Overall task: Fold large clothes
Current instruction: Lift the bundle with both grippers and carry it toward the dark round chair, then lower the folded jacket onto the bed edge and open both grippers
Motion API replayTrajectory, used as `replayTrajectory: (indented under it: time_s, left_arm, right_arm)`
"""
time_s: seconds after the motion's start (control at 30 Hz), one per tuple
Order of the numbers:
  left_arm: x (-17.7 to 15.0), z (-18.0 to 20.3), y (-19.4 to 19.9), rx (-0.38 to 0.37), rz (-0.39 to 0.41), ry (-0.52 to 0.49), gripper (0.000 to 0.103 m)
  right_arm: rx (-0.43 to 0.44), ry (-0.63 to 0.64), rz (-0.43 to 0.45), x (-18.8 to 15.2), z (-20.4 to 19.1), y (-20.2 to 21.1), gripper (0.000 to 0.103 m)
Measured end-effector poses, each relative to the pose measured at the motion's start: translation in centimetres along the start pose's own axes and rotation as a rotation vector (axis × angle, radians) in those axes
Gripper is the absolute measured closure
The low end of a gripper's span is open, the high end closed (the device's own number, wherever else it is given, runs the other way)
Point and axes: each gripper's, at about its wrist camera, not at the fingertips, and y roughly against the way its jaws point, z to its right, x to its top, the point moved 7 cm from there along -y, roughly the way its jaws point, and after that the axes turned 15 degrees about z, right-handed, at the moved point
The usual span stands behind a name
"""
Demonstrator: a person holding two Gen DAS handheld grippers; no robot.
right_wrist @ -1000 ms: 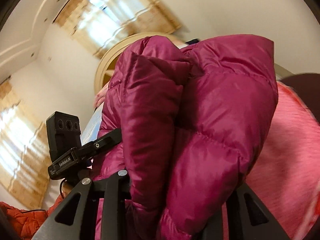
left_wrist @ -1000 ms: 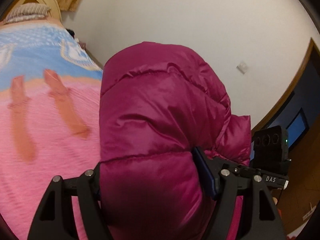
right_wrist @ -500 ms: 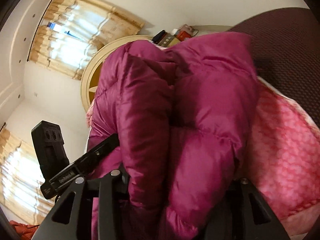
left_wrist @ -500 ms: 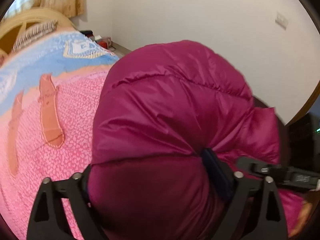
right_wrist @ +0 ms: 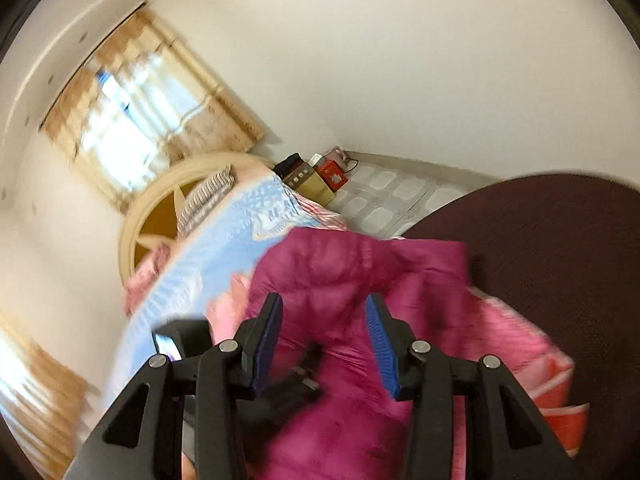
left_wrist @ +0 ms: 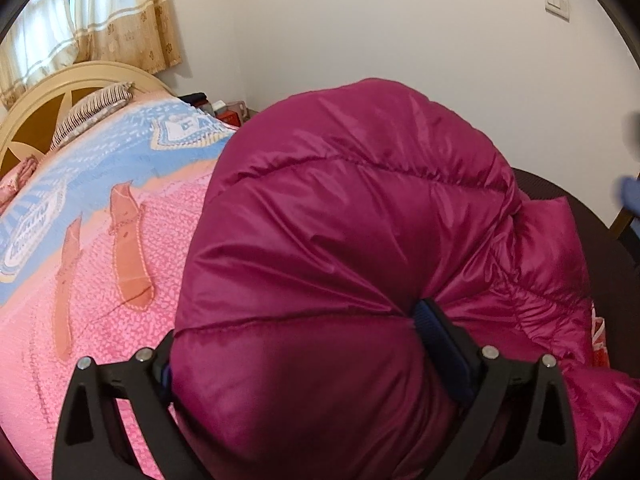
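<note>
bed (left_wrist: 100, 312) with pink and blue patterned cover, cream arched headboard (left_wrist: 80, 80) at far end, striped pillow (left_wrist: 92, 110) against it. white walls, tan curtain (left_wrist: 120, 12) over window, tiled floor beside the bed. magenta puffer jacket (left_wrist: 340, 260) lies bunched on the bed's near end, a fat folded roll; its long axis can't be told from the bunch. left gripper (left_wrist: 296, 344) clamps a thick fold of the jacket, fabric bulging between the fingers and blocking most of that view. right gripper (right_wrist: 324, 344) is spread apart with nothing between the blue pads (right_wrist: 382, 348), hovering above the jacket; right view is motion-blurred. boxes and small clutter (right_wrist: 320, 178) on floor by headboard. dark maroon round surface (right_wrist: 540, 248) just beside the bed's right edge.
</note>
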Motion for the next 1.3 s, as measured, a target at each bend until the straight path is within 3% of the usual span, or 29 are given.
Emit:
replayTrajectory:
  time_s: [0.1,0.23,0.47,0.77,1.3]
  left_arm:
    - [0.0,-0.1,-0.1,0.006,0.004,-0.007,0.001]
    - [0.1,0.4,0.0,0.025,0.012,-0.025,0.001]
    - [0.2,1.6,-0.3,0.054,-0.001,-0.050,0.000]
    - [0.2,2.1,-1.5,0.052,-0.032,-0.051,0.000]
    - [0.3,2.8,-1.8,0.053,-0.044,-0.086,0.000]
  right_arm:
    - [-0.151,0.028,-0.024,-2.0,1.8,-3.5,0.058]
    - [-0.236,0.120,-0.026,-3.6,2.9,-5.4,0.064]
    - [-0.263,0.176,-0.082,-5.5,5.4,-7.8,0.064]
    - [-0.259,0.199,-0.085,-6.6,7.2,-10.3,0.064]
    - [-0.303,0.236,-0.078,-7.6,5.8,-10.6,0.064]
